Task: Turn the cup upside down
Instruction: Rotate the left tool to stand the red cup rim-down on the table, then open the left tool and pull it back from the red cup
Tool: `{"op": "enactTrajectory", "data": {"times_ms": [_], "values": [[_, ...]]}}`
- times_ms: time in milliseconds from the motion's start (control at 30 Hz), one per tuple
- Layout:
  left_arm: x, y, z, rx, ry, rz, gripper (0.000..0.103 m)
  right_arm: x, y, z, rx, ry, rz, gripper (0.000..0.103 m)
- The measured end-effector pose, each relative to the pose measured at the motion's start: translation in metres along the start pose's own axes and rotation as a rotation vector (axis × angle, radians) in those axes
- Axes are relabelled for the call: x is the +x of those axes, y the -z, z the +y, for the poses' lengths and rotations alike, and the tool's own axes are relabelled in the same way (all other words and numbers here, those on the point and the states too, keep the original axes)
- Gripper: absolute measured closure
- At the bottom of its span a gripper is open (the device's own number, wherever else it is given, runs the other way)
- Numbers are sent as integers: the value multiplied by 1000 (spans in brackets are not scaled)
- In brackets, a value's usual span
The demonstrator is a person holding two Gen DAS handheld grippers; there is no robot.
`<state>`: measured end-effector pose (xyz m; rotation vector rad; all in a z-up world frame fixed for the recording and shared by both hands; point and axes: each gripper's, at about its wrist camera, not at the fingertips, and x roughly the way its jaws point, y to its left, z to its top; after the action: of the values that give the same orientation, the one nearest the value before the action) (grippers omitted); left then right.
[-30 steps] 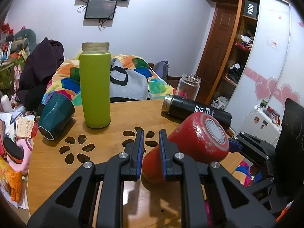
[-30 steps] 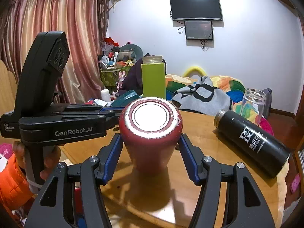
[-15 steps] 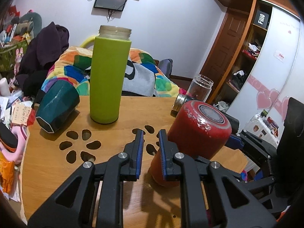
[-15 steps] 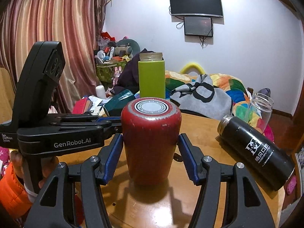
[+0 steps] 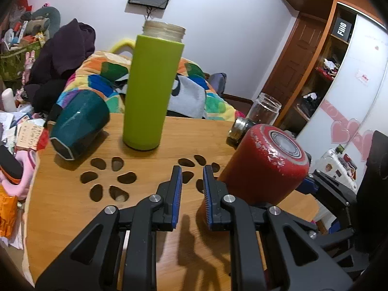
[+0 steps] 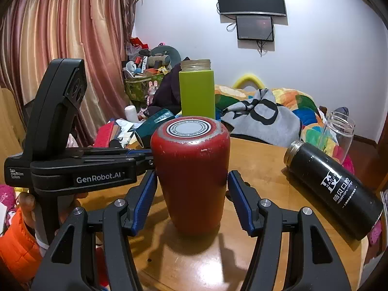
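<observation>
The red cup (image 6: 191, 169) stands upside down on the wooden table (image 6: 262, 169), its white-ringed base facing up. My right gripper (image 6: 191, 201) is open, one finger on each side of the cup with a small gap to each. In the left wrist view the red cup (image 5: 262, 165) stands just right of my left gripper (image 5: 191, 191), which is nearly shut and holds nothing. The left gripper's body also shows in the right wrist view (image 6: 80, 169), left of the cup.
A tall green bottle (image 5: 152, 89) stands at the table's far side. A dark teal cup (image 5: 80, 126) lies on its side at the left. A black flask (image 6: 332, 191) lies to the right, with a clear glass jar (image 6: 337, 131) behind it. Flower-shaped cut-outs (image 5: 109, 179) mark the tabletop.
The red cup went from tilted to standing base-up on the table. My right gripper's fingers have opened off its sides. My left gripper moved forward, closer to the green bottle.
</observation>
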<state>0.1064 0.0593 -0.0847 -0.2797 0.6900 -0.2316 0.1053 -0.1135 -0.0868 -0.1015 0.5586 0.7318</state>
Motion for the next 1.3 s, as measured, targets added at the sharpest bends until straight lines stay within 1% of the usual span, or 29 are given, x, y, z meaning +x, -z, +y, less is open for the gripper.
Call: {"op": "enactTrajectory", "data": {"times_ms": [100, 167, 233, 300, 367, 400, 433, 467, 500, 567, 600, 667, 700, 733, 867, 1033, 1133, 1300], "values": [[-13, 0, -1, 8, -26, -26, 86, -7, 2, 1, -1, -1, -2, 45], [-26, 0, -4, 20, -41, -58, 74, -13, 2, 1, 0, 2, -6, 40], [-42, 0, -11, 33, -53, -98, 69, -24, 1, 0, 11, 20, -29, 31], [-55, 1, -19, 47, -60, -132, 62, -36, 1, -2, 24, 25, -51, 28], [-71, 3, -30, 67, -72, -175, 49, -47, -1, -5, 36, 34, -70, 26], [-79, 4, -36, 79, -81, -198, 46, -56, -2, -6, 44, 48, -89, 23], [-85, 6, -40, 89, -87, -214, 40, -63, -4, -7, 49, 59, -105, 20], [-92, 7, -46, 102, -92, -230, 35, -70, -4, -9, 55, 70, -121, 19], [-97, 7, -51, 113, -97, -243, 33, -78, -6, -10, 62, 82, -138, 18], [-109, 10, -60, 129, -112, -274, 23, -90, -8, -12, 73, 94, -162, 15], [-113, 11, -63, 135, -121, -286, 20, -97, -9, -14, 80, 103, -176, 13], [-124, 15, -72, 145, -146, -315, 5, -112, -10, -18, 105, 129, -209, 8], [-128, 16, -75, 149, -157, -329, 3, -118, -10, -21, 117, 137, -222, 3], [-133, 18, -79, 155, -169, -347, 1, -123, -11, -23, 125, 144, -233, 0], [-143, 24, -90, 170, -187, -362, 0, -142, -12, -25, 134, 176, -262, 0], [-149, 33, -99, 182, -218, -367, 0, -160, -11, -15, 115, 205, -281, 0], [-151, 40, -104, 186, -228, -371, 0, -165, -9, -6, 91, 222, -284, 0], [-152, 48, -107, 195, -244, -372, 0, -165, -5, 0, 78, 219, -275, 0]]}}
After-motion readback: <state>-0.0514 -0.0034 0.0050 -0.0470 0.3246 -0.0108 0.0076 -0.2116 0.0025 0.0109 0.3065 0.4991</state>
